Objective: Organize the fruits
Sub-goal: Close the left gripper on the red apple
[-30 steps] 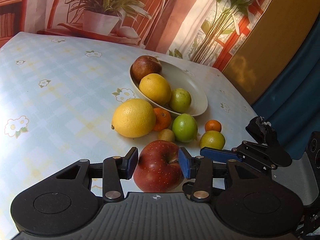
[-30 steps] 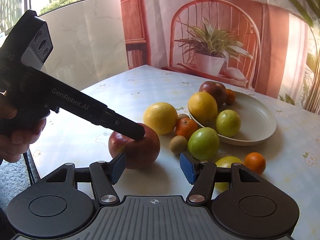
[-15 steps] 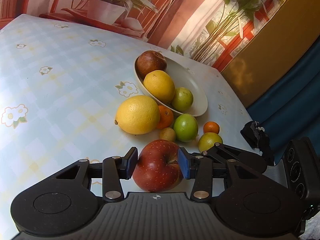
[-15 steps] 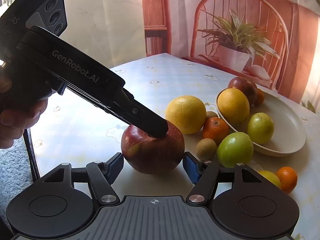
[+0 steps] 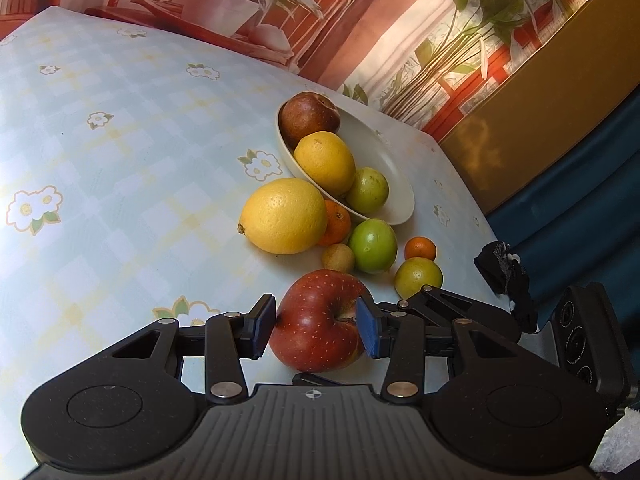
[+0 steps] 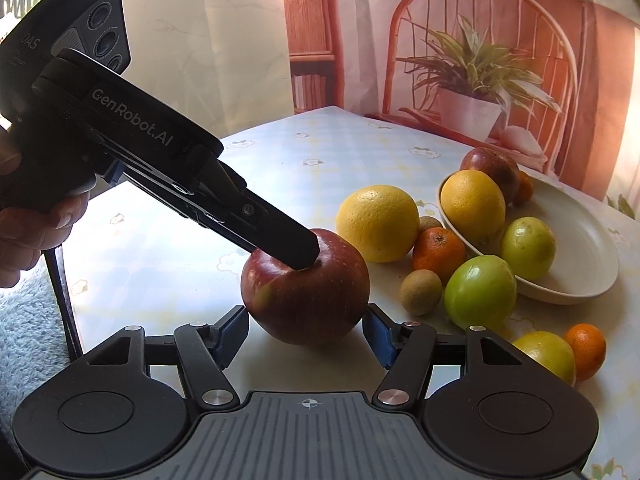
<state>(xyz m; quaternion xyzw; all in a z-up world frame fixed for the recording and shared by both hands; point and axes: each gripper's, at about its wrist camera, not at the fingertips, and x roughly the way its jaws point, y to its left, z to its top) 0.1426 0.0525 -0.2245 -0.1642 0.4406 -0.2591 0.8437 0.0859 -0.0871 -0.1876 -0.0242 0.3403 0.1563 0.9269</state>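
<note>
The left gripper [image 5: 316,326] pinches the red apple [image 5: 318,320] between its two blue pads; one pad presses on the left flank of the fruit and the other sits in the hollow near the stem. The apple rests on the table [image 5: 120,168], close to the near edge. The right gripper [image 6: 306,334] comes from the other side with the same apple [image 6: 306,292] between its fingers; its jaws are closing at this moment, and the blue pads stand at the lower flanks of the fruit, but I cannot tell if they already press on it. In the right wrist view a person's hand [image 6: 32,220] holds the body of the left gripper, whose finger lies on top of the apple. Just behind the apple there is a loose group of fruit: a big yellow citrus [image 5: 284,216], a small orange [image 5: 336,228], a kiwi [image 5: 338,258], a green fruit [image 5: 372,246], and further right a yellow-green fruit [image 5: 418,278] with a little mandarin [image 5: 420,249] beside it. Behind them stands the pale bowl [image 5: 388,160], which contains a dark red fruit [image 5: 308,118], a yellow one [image 5: 324,162] and a greenish one [image 5: 367,191]. A potted plant [image 6: 468,80] stands beyond the far edge of the table.
</note>
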